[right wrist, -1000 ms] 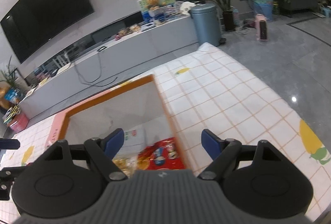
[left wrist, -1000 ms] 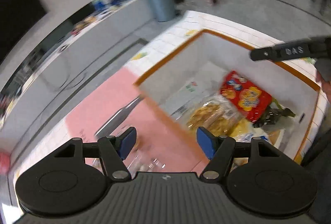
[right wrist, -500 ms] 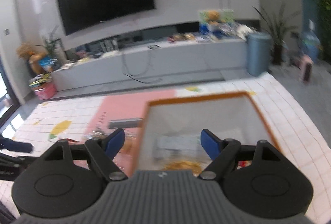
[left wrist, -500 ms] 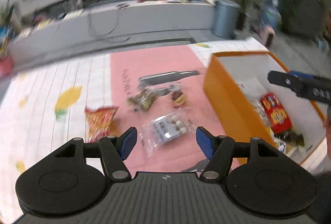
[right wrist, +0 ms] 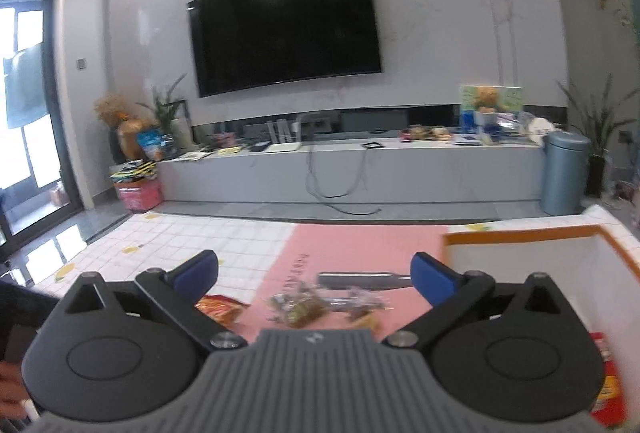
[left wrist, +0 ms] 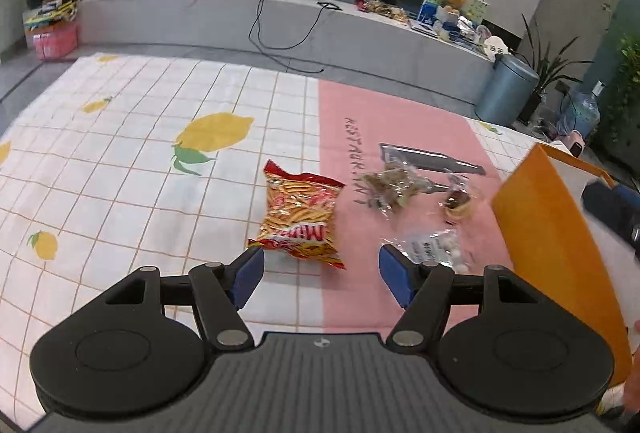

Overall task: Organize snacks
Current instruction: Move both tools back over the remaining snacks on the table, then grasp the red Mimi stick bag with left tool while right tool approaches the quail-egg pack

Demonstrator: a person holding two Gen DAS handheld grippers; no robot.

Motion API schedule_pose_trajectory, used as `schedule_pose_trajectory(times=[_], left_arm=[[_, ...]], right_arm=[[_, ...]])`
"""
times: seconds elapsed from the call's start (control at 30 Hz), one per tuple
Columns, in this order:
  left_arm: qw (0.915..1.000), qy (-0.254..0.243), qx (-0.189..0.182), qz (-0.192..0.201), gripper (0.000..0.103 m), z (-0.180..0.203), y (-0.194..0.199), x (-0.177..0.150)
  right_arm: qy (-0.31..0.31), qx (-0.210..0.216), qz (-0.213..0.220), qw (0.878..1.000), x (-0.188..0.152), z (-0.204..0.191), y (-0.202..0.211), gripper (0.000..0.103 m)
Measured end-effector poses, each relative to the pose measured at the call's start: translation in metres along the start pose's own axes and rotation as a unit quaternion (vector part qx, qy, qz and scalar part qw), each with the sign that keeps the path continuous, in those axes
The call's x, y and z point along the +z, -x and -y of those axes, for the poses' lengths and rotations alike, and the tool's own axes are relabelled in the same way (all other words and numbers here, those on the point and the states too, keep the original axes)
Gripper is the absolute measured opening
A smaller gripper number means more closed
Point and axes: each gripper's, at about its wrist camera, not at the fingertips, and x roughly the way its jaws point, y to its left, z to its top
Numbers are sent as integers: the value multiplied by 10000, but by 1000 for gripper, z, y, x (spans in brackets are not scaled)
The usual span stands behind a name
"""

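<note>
A red and orange snack bag (left wrist: 300,219) lies on the lemon-print tablecloth (left wrist: 132,169), just ahead of my open, empty left gripper (left wrist: 320,273). To its right on the pink part lie a clear bag of brownish snacks (left wrist: 390,187), a grey packet (left wrist: 428,157), a small wrapped pastry (left wrist: 458,205) and a clear bag of white balls (left wrist: 434,247). The orange-walled box (left wrist: 560,245) stands at the right. My right gripper (right wrist: 314,275) is open and empty, above the snacks (right wrist: 302,307) and beside the box (right wrist: 520,233), which holds a red packet (right wrist: 606,385).
The right gripper (left wrist: 612,209) shows over the box in the left wrist view. Beyond the table are a grey TV bench (right wrist: 360,169), a wall TV (right wrist: 286,25), a blue-grey bin (left wrist: 506,91) and plants. The person's left hand (right wrist: 10,389) shows at the left edge.
Both grippers have swung left, away from the box interior, toward the loose snacks on the cloth. Both have stayed open and empty.
</note>
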Motion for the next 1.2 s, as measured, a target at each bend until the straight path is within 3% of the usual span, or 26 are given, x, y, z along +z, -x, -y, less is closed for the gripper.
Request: schedule_pose_trajectory(times=[0.13,0.27,0.4,0.57,0.83,0.9,0.93,1.03,1.2], left_arm=[[9998,-213,48,5,84,1,-16,9],[9987,-398,60,-320,85,5,-42,21],[9970,-442,228,-595,85,8,-69,30],[9941,-575,458,-797,85,9,-98,34],[9926,-365,452,-1065,89,2,-129,35],[9923,-578,492,-975,83,5,-129,31],[9920,-666,551,-920,71,7,-129,30],[9918,-688,595,-895,55,6,-124,30],[9933,-549,432,-918,47,-3,-116,32]], right_arm=[[-32,-65,-274,9996,-19,-5,-24,100],[-64,-128,-1030,9946,-40,-1,-54,100],[-185,-137,-1374,9903,-57,7,-71,100],[-12,4,-1484,9889,-67,3,-84,100],[-48,148,-1601,9870,-72,11,-92,100],[-46,137,-1600,9870,-73,13,-92,100],[-43,133,-1605,9869,-73,13,-92,100],[8,126,-1610,9869,-73,14,-92,100],[378,287,-1535,9870,-66,4,-85,100]])
